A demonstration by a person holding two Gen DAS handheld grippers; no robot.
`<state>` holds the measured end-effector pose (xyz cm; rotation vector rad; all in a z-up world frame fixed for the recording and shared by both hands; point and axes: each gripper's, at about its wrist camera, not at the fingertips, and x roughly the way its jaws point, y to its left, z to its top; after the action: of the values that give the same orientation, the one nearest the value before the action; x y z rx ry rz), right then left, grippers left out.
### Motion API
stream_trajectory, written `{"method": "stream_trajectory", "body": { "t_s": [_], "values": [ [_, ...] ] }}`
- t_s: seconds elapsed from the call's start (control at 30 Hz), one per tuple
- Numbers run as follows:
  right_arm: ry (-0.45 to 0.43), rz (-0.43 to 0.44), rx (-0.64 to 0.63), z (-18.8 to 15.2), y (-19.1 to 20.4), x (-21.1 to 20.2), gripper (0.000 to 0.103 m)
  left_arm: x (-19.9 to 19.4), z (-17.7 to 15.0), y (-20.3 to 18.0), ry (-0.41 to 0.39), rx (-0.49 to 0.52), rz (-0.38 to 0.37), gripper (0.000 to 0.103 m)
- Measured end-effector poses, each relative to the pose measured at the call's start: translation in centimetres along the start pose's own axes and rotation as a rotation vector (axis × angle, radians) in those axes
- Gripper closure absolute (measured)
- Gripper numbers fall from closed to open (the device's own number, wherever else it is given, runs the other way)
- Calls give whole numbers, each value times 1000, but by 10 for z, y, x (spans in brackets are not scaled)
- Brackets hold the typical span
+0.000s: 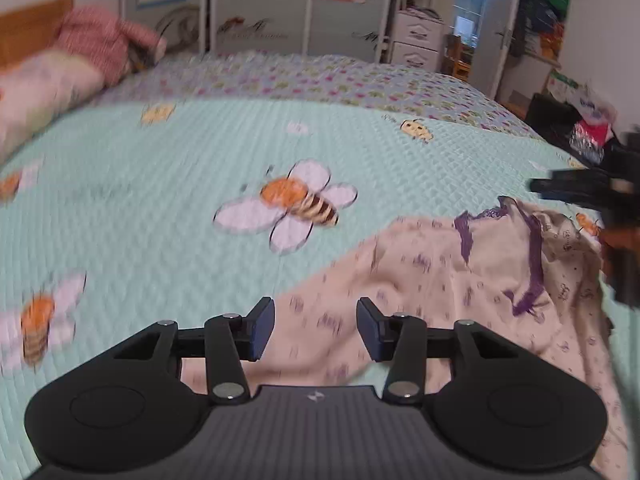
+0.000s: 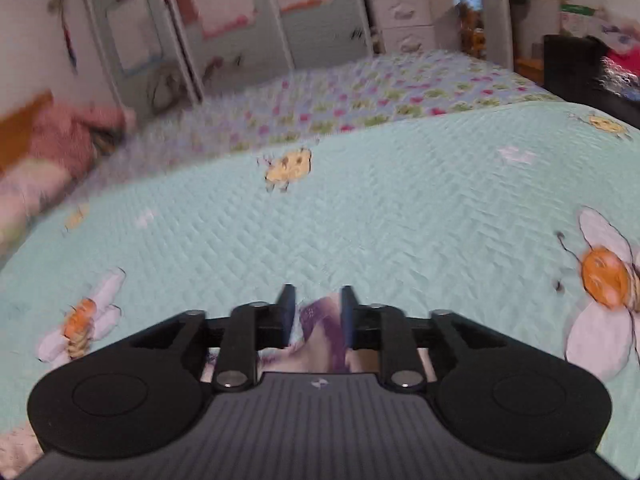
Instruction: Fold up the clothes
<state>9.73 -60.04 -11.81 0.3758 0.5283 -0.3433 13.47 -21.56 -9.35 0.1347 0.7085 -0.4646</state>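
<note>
A pale pink garment [image 1: 420, 272] with purple trim and small purple prints lies crumpled on the mint bedspread [image 1: 200, 184], its neckline bunched up toward the right. My left gripper [image 1: 316, 326] hangs over its lower left part with the jaws wide apart; the cloth lies beneath them, not pinched. At the right edge of that view my right gripper [image 1: 538, 188] is a black blur beside the neckline. In the right wrist view the right gripper [image 2: 317, 312] has its jaws partly apart. The garment's [image 2: 320, 322] purple-trimmed edge shows in the gap, and no pad visibly presses it.
The mint bedspread [image 2: 360, 220] carries bee prints; beyond it lies a floral sheet [image 1: 320, 76]. A pink pillow [image 1: 44, 84] and a pink checked cloth [image 1: 100, 40] sit at the far left. Wardrobe doors, white drawers [image 1: 416, 40] and a cluttered dark stand [image 1: 560, 116] lie beyond the bed.
</note>
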Motion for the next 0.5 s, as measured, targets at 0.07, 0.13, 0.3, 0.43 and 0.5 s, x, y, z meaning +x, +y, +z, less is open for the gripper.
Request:
{"method": "stream_trajectory", "body": {
  "t_s": [0.07,0.13,0.3,0.43,0.5],
  "values": [
    [-40,30,70,-21,-8,-30,70,12,13,-15,-22,66,0,54],
    [-51,106,193,-47,-23,-57,70,27,25,-36,-49,161,-12,48],
    [-117,171,333,-117,-47,-85,63,73,43,-83,-53,378,-134,45],
    [-166,228,364,-139,-56,-78,62,112,43,-110,-20,493,-99,45],
    [-175,280,391,-140,-62,-75,54,126,46,-115,-7,503,-104,45]
  ]
}}
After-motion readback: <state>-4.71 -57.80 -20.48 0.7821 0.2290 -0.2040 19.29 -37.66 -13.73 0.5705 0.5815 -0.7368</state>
